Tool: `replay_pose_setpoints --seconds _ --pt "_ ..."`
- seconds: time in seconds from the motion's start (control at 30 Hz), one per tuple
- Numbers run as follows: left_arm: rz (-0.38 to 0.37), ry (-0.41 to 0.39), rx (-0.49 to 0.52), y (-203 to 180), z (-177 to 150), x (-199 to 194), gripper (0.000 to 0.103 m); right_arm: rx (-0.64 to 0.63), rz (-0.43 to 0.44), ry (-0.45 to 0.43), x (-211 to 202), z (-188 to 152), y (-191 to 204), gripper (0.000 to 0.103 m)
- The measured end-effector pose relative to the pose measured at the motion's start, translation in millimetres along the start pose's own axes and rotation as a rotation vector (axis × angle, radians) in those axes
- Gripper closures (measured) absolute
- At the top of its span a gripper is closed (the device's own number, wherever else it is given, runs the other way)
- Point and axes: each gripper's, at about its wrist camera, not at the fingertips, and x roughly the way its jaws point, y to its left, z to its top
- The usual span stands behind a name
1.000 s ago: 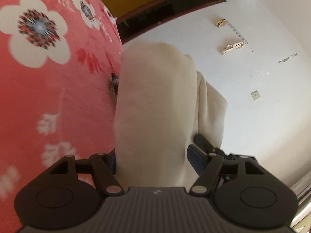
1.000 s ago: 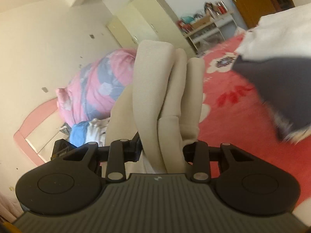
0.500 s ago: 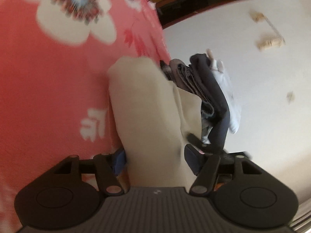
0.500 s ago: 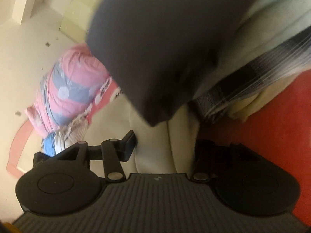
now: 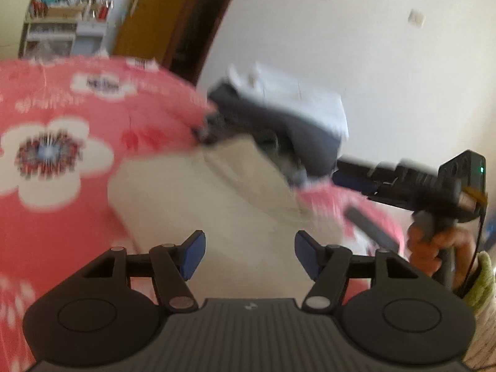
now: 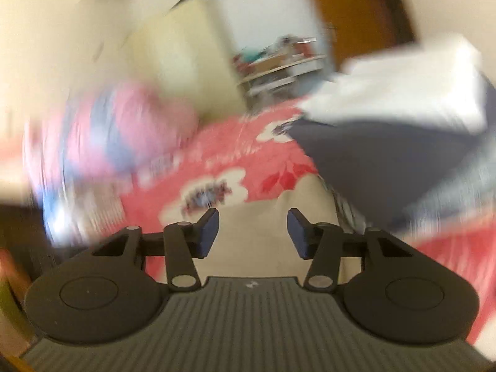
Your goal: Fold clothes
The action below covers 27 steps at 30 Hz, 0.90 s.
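The folded beige garment (image 5: 198, 198) lies flat on the red floral bedsheet (image 5: 55, 217), against a stack of folded clothes with a dark grey piece (image 5: 297, 130) under a white one (image 5: 297, 93). My left gripper (image 5: 249, 254) is open just short of the garment, its pads clear of the cloth. My right gripper (image 6: 252, 235) is open with its jaws closing, and the beige garment (image 6: 263, 217) shows beyond its pads, not pressed by them. In the left wrist view a hand (image 5: 434, 248) holds the right gripper (image 5: 356, 192) at the garment's right end.
The clothes stack (image 6: 387, 142) stands close on the right of the right wrist view. A pink and blue quilt (image 6: 117, 130) lies at the far left of the bed. A cream wardrobe (image 6: 186, 55), a shelf and a brown door (image 5: 155, 12) stand behind. Both views are blurred.
Both grippers were shut on the beige garment held up in the air. It now lies on the bed beside the stack, and both grippers have let go and drawn back.
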Motion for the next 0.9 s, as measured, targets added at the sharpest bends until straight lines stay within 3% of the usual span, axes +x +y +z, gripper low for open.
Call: replay_pose_setpoints --seconds 0.1,0.17,0.27,0.43,0.5,0.57,0.63,0.7,0.77,0.9 --pt "-0.066 0.051 -0.222 28 -18 -11 0.035 0.287 0.006 -0.022 -31 -28 -38 0.046" --pt "-0.119 0.058 -0.369 47 -30 -12 0.032 0.421 -0.025 0.023 -38 -52 -54 0.039" --pt "-0.152 0.056 -0.516 65 -39 -8 0.029 0.600 -0.073 0.091 -32 -80 -72 0.037" --pt "-0.151 0.085 -0.641 77 -49 25 0.026 0.675 -0.071 0.102 -2 -75 -73 0.025" --pt "-0.169 0.072 -0.643 74 -50 36 0.025 0.697 -0.084 0.113 9 -75 -70 0.021" --pt "-0.162 0.056 -0.632 69 -49 41 0.031 0.684 -0.093 0.116 21 -73 -69 0.020" --pt "-0.136 0.042 -0.602 61 -46 41 0.037 0.676 -0.094 0.092 28 -70 -73 0.025" --pt "-0.122 0.028 -0.558 55 -46 36 0.046 0.664 -0.100 0.055 26 -71 -70 0.058" --pt "-0.131 0.035 -0.541 52 -45 31 0.048 0.659 -0.075 0.016 21 -75 -69 0.066" --pt "-0.164 0.058 -0.529 44 -46 18 0.048 0.619 -0.085 -0.038 6 -84 -54 0.069"
